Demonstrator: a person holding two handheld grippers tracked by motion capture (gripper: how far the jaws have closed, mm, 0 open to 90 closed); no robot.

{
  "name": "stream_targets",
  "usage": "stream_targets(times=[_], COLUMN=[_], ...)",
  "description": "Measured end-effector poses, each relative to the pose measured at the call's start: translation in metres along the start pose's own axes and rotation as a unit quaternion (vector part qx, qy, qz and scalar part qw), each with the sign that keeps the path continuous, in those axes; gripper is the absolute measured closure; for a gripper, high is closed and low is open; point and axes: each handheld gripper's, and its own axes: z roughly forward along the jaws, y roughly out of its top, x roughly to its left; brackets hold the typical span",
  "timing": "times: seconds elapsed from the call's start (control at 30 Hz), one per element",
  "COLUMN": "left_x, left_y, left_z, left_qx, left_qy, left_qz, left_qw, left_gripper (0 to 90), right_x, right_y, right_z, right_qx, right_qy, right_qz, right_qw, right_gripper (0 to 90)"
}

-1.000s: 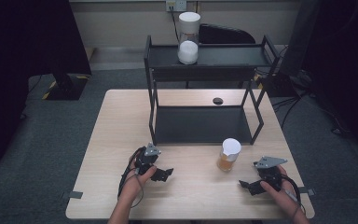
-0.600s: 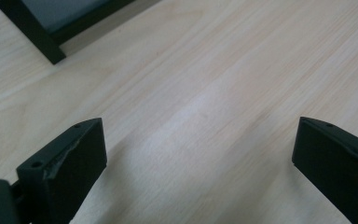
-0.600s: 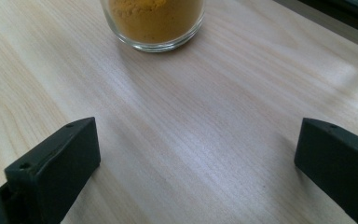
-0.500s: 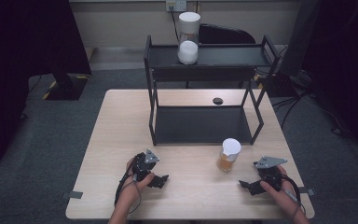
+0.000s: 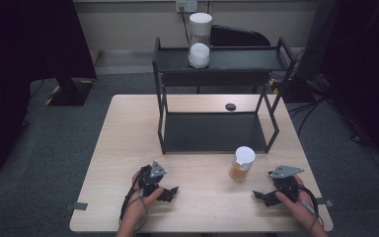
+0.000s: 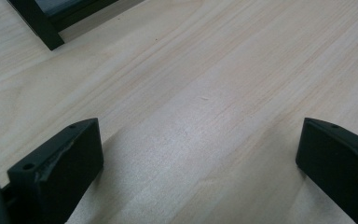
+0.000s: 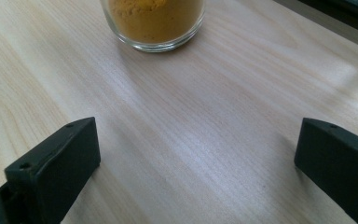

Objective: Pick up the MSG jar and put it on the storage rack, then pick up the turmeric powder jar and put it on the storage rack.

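A: Orange powder is sitting in the glass jar [image 7: 153, 23], white lid on, straight ahead of the right hand-held gripper [image 5: 265, 196] and close to it. Nothing is touching the jar.

B: Noting the change: the left hand-held gripper [image 5: 170, 192] is sitting slightly nearer the table's front edge than a second ago, and its jaws have just been opening. In the left gripper view they are standing wide apart over bare wood, nothing between them.

A: Right one is also standing wide apart, empty, resting low on the table [image 5: 128, 148], unmoved.

B: My reading: both are being readied for a grasp; no pickup is under way yet. The right one is looking the likelier to take the jar, since the jar is lying dead ahead of its jaws.

A: Counting. Hand-held grippers: two. Jars of orange powder on the table: one. Tall clear canister [image 5: 200, 40] with a white lid: one, standing on the top shelf of the black rack [image 5: 217, 132], well beyond both grippers. Racks: one. Small dark round object [image 5: 230, 106] on the table behind the rack: one; I cannot tell what it is.
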Motion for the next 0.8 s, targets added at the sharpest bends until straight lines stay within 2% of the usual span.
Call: stream_targets(times=[0.43,0.53,0.6,0.8], left_x=[0.0,0.0,0.0,0.0], left_y=[0.0,0.0,0.0,0.0], left_z=[0.0,0.0,0.0,0.0], left_qx=[-0.001,0.0,0.0,-0.001], left_qy=[0.0,0.0,0.0,0.0], left_qz=[0.0,0.0,0.0,0.0], left_qw=[1.0,1.0,1.0,1.0], left_gripper=[0.0,0.0,0.0,0.0], right_x=[-0.001,-0.001,-0.001,-0.004], right_y=[0.001,0.007,0.01,0.023], right_z=[0.001,0.0,0.0,-0.006], right_qx=[0.0,0.008,0.004,-0.013], right_qy=[0.002,0.0,-0.006,-0.004], right_qz=[-0.002,-0.009,-0.006,-0.008], right_qw=[1.0,0.9999,1.0,0.9999], right_gripper=[0.0,1.8,1.7,1.5])
